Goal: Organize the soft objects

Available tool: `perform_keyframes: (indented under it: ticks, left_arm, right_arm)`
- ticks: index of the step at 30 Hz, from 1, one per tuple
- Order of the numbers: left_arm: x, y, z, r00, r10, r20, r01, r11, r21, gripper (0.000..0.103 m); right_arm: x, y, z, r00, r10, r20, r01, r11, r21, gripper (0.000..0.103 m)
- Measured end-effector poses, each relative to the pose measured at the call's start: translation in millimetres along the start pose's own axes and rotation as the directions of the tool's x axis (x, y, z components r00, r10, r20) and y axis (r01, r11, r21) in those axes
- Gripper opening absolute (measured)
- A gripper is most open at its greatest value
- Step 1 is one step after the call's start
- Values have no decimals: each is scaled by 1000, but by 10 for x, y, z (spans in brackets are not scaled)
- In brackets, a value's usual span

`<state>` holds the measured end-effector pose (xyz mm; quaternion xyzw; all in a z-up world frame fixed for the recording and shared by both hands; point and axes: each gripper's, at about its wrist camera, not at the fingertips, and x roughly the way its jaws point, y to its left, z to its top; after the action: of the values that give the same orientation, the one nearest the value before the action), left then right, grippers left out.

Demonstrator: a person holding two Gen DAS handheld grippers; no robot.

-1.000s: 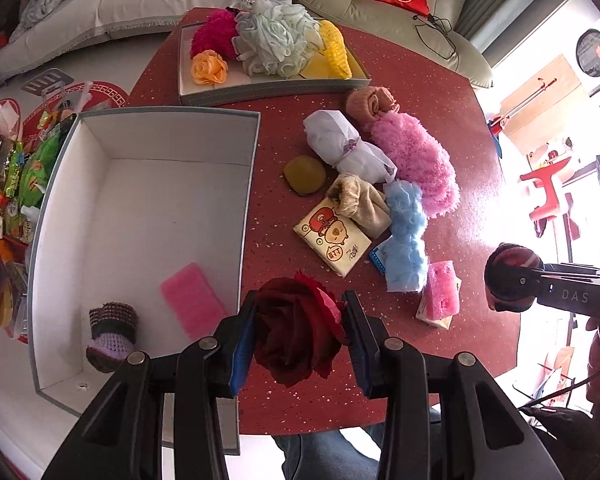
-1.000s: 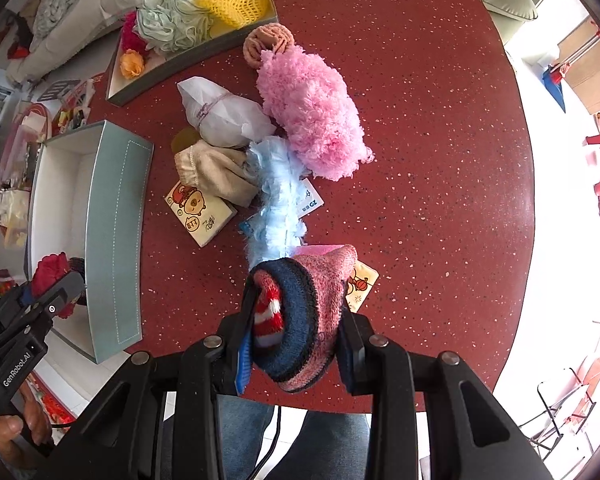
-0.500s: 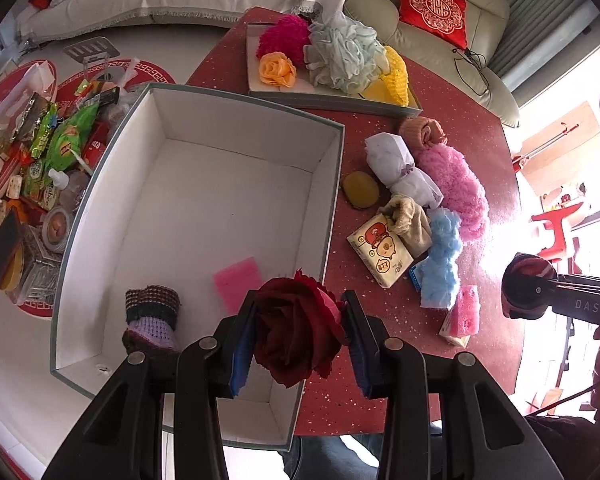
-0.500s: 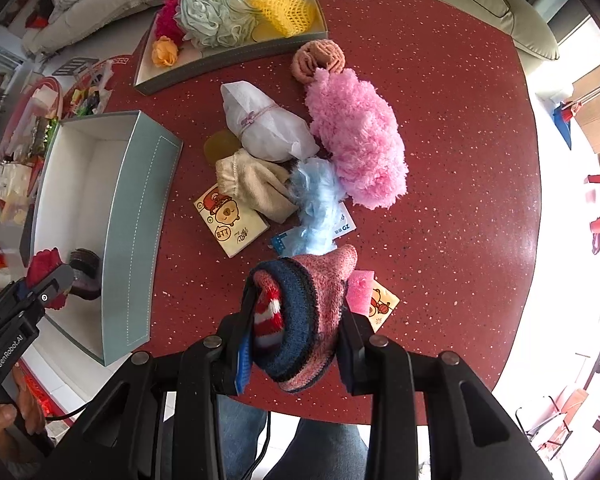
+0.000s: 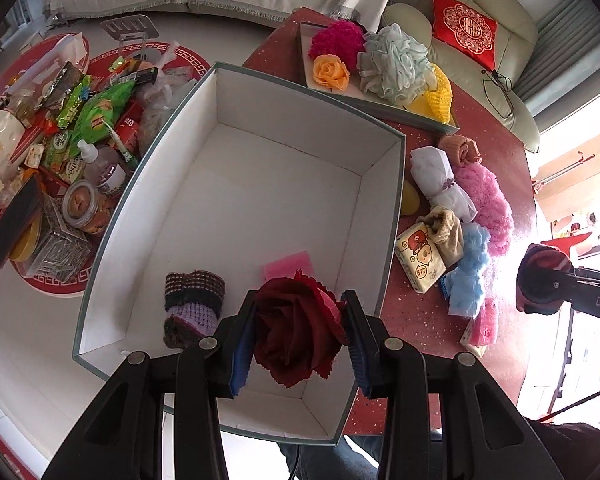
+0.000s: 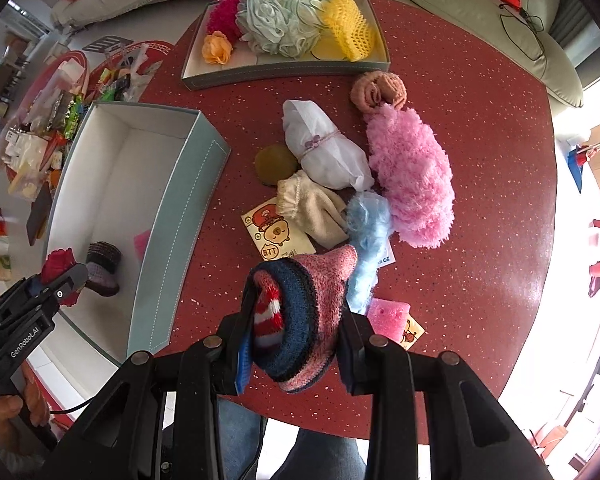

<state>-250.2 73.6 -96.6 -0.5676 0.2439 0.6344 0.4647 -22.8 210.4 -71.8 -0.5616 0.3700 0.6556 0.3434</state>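
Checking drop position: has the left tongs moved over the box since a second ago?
Yes. The left tongs, holding the rose, moved from above the table edge leftward over the box.

My left tongs pinch a cloth rose; my right tongs a fuzzy knitted sock over the speckled glossy table.

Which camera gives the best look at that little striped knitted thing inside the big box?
The left wrist view: the knitted piece lies unobstructed on the box floor, its stripes clear. In the right wrist view it is small, at the edge, partly behind the left gripper.
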Motion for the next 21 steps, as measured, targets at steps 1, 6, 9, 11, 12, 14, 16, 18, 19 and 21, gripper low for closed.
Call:
perform_keyframes:
  ticks: [1, 6, 9, 11, 12, 14, 16, 18, 19, 21]
  left_arm:
    - [0, 22, 0, 1000, 2, 0, -2, 1000, -4, 41]
    - [11, 81, -10, 1000, 15, -1, -15, 1000, -12, 41]
    - [27, 111, -22, 1000, 17, -6, -17, 1000, -18, 41]
    - [38, 127, -28, 1000, 19, -11, -19, 1000, -21, 41]
    - [46, 134, -33, 1000, 21, -14, -21, 1000, -21, 41]
    - [57, 151, -39, 1000, 23, -18, -24, 999, -22, 41]
    - [72, 174, -46, 999, 29, -21, -30, 999, -23, 41]
    - [84, 197, -54, 999, 36, -23, -36, 999, -27, 41]
    - [89, 212, -57, 999, 35, -25, -36, 999, -32, 41]
    - [103, 230, -57, 999, 33, -30, -34, 999, -37, 41]
  right_arm:
    - [-6, 42, 18, 1000, 1, 2, -1, 1000, -11, 37]
    - [-61, 251, 94, 999, 24, 27, -22, 998, -62, 37]
    - [-101, 400, 142, 998, 43, 44, -39, 994, -98, 37]
    - [-123, 510, 179, 997, 58, 51, -51, 991, -122, 37]
    - [-133, 566, 195, 996, 67, 53, -59, 989, -134, 37]
    - [-154, 680, 214, 995, 81, 58, -71, 985, -158, 37]
    - [-183, 793, 219, 993, 99, 67, -86, 979, -185, 36]
    - [-210, 901, 216, 991, 114, 70, -97, 972, -214, 37]
    - [-220, 949, 215, 991, 117, 71, -99, 969, -225, 37]
    - [-224, 1025, 219, 990, 125, 68, -105, 965, -240, 37]
